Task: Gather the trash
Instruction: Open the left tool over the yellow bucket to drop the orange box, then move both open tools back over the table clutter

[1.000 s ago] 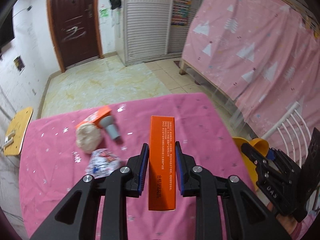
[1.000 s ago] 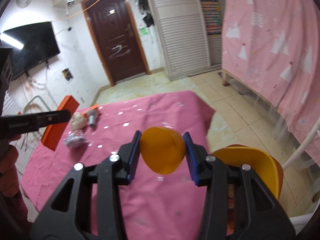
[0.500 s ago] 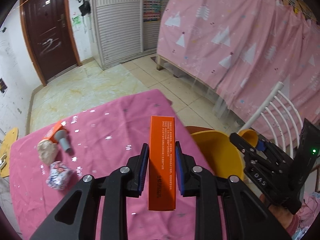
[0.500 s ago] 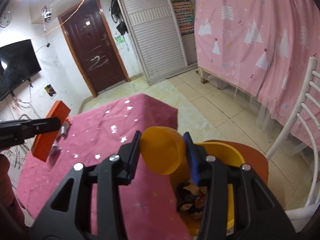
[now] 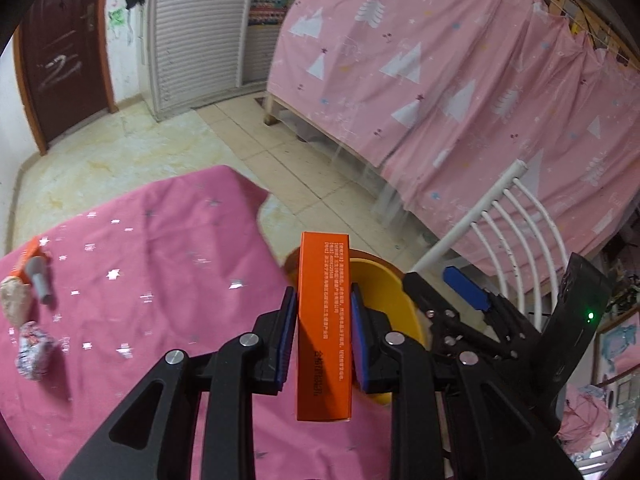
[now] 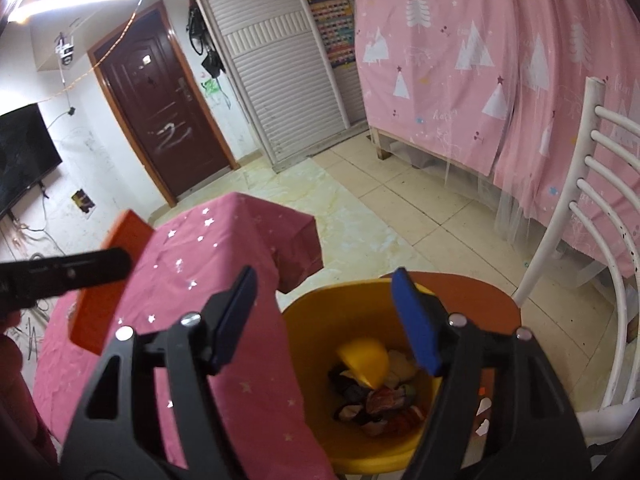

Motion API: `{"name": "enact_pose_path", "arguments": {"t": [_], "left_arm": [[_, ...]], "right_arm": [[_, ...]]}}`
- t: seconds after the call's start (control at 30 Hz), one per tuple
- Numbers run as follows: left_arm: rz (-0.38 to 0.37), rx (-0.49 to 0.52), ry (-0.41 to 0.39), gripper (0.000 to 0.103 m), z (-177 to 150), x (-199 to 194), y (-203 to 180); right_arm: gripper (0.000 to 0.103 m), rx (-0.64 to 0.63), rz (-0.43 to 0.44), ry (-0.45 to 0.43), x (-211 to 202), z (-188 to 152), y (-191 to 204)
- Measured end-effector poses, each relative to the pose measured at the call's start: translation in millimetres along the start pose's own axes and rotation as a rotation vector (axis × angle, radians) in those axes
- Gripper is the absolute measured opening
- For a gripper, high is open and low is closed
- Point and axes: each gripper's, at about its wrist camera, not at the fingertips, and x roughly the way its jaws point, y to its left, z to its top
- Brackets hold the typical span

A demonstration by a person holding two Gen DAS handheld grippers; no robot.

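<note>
My left gripper (image 5: 323, 334) is shut on a long orange box (image 5: 325, 320) and holds it above the table's right edge, beside the yellow bin (image 5: 384, 296). My right gripper (image 6: 326, 320) is open and empty above the yellow bin (image 6: 304, 328). An orange cup (image 6: 366, 360) lies inside the bin on top of other trash. The orange box also shows at the left of the right wrist view (image 6: 104, 304). On the table's left lie a crumpled white wad (image 5: 15, 300), a foil wrapper ball (image 5: 34, 350) and an orange packet with a grey cap (image 5: 36, 268).
The table has a pink star-print cloth (image 5: 160, 264). The bin stands on an orange stool (image 6: 472, 292). A white metal chair (image 6: 576, 216) is to the right. Pink curtains (image 5: 460, 80) hang behind, with tiled floor (image 6: 380, 208) between.
My right gripper opened and the orange cup dropped into the bin. My left gripper carried the orange box to the right, toward the bin.
</note>
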Motion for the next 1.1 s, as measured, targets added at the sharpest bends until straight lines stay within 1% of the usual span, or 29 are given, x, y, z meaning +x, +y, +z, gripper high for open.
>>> {"name": "enact_pose_path", "arguments": {"t": [0.1, 0.2, 0.27, 0.3, 0.33, 0.4, 0.6, 0.7, 0.87, 0.9, 1.0, 1.1], "left_arm": [[-0.043, 0.009, 0.010, 0.017, 1, 11, -12], [-0.078, 0.010, 0.014, 0.018, 1, 19, -23], [-0.097, 0.017, 0.023, 0.023, 1, 23, -29], [-0.107, 0.018, 0.027, 0.033, 0, 24, -31], [-0.116, 0.017, 0.028, 0.046, 0, 25, -32], [-0.116, 0.013, 0.017, 0.055, 0, 23, -32], [-0.104, 0.010, 0.013, 0.056, -1, 16, -27], [-0.105, 0.004, 0.010, 0.056, -2, 11, -20], [-0.096, -0.025, -0.013, 0.056, -1, -3, -1], [-0.088, -0.030, -0.022, 0.056, -1, -7, 4], [-0.047, -0.038, -0.056, 0.059, -3, -20, 23], [-0.015, -0.077, -0.075, 0.061, -2, -30, 48]], "right_arm": [[0.067, 0.042, -0.005, -0.035, -8, 4, -12], [0.067, 0.081, -0.032, -0.063, -15, 6, -26], [0.067, 0.100, -0.041, -0.069, -17, 6, -34], [0.067, 0.110, -0.040, -0.072, -18, 6, -36], [0.067, 0.120, -0.039, -0.077, -19, 7, -40], [0.067, 0.122, -0.035, -0.081, -21, 7, -39], [0.067, 0.103, -0.011, -0.074, -21, 4, -29], [0.067, 0.089, 0.017, -0.065, -19, 5, -21], [0.067, 0.042, 0.047, -0.052, -15, 6, 4], [0.068, 0.035, 0.053, -0.046, -14, 6, 9], [0.075, 0.010, 0.066, -0.034, -11, 6, 25], [0.075, -0.014, 0.079, -0.022, -6, 8, 38]]}}
